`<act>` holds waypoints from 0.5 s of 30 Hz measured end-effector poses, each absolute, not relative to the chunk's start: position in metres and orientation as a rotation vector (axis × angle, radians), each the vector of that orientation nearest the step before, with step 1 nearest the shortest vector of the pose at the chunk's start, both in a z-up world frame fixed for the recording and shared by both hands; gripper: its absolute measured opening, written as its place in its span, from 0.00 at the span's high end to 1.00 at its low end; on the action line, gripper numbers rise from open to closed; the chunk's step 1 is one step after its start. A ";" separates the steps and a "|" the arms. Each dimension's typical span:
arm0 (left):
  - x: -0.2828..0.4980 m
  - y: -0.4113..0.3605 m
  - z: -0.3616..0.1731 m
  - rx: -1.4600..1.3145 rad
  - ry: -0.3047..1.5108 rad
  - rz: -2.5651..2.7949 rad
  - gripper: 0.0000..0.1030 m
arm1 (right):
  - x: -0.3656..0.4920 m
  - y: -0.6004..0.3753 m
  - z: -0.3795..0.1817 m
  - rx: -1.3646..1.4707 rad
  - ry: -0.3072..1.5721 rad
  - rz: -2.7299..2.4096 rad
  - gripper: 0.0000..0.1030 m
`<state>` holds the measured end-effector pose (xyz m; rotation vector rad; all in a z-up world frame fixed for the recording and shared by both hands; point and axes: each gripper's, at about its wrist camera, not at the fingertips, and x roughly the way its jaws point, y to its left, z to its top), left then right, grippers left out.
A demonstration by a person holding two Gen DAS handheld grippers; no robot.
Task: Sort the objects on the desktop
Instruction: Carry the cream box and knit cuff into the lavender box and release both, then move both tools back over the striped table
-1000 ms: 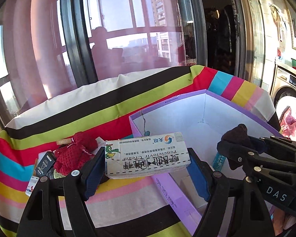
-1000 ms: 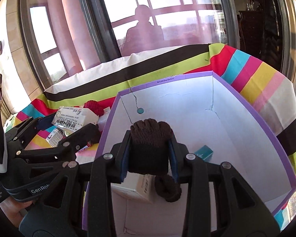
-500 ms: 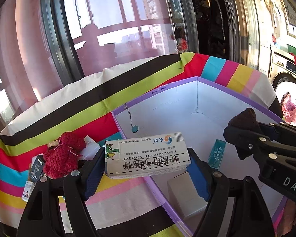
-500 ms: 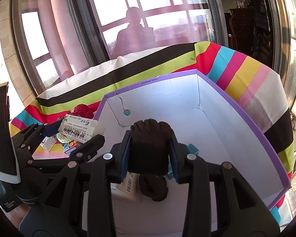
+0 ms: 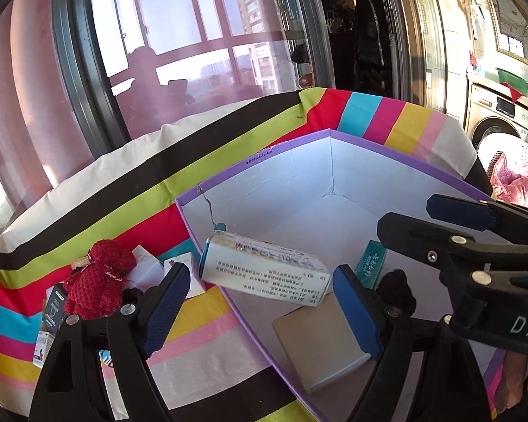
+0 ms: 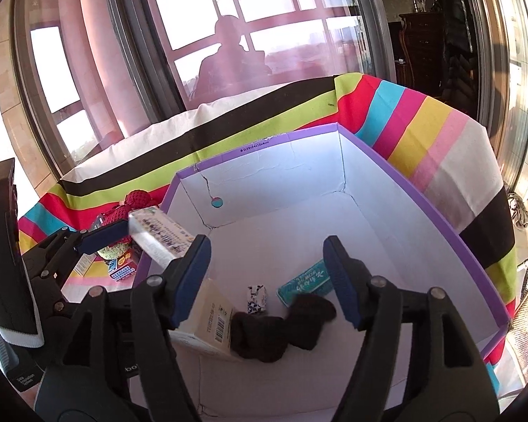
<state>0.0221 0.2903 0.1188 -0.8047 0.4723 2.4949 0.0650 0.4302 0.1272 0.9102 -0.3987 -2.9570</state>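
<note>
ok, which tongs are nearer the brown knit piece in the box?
Right. Right tongs, jaws just opened and empty, hover over the brown knit piece. Left tongs, also just opening, white carton loose between them, are further left at the box wall.

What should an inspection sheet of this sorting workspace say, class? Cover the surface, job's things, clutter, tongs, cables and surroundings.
Surface: striped cloth with a purple-rimmed box on it.
Job's things: white carton tilted over the box's rim; brown glove, teal packet and tan carton lying inside.
Clutter: red crocheted toy and small packets on the cloth beside the box.
Tongs: left tongs open, just been opening, white carton loose between them; right tongs open, just been opening, nothing between them.
Cables: nothing seen.
Surroundings: window behind; washing machine at right.
</note>
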 end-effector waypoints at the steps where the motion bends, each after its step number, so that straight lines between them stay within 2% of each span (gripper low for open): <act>1: 0.022 0.289 0.119 -0.809 0.460 2.492 0.18 | 0.065 0.430 0.127 0.912 -0.398 -2.957 0.32; 6: 0.020 0.273 0.121 -0.816 0.403 2.510 0.18 | 0.067 0.430 0.128 0.906 -0.421 -2.944 0.32; 15: 0.014 0.202 0.125 -0.804 0.193 2.602 0.18 | 0.066 0.391 0.140 0.879 -0.326 -2.909 0.30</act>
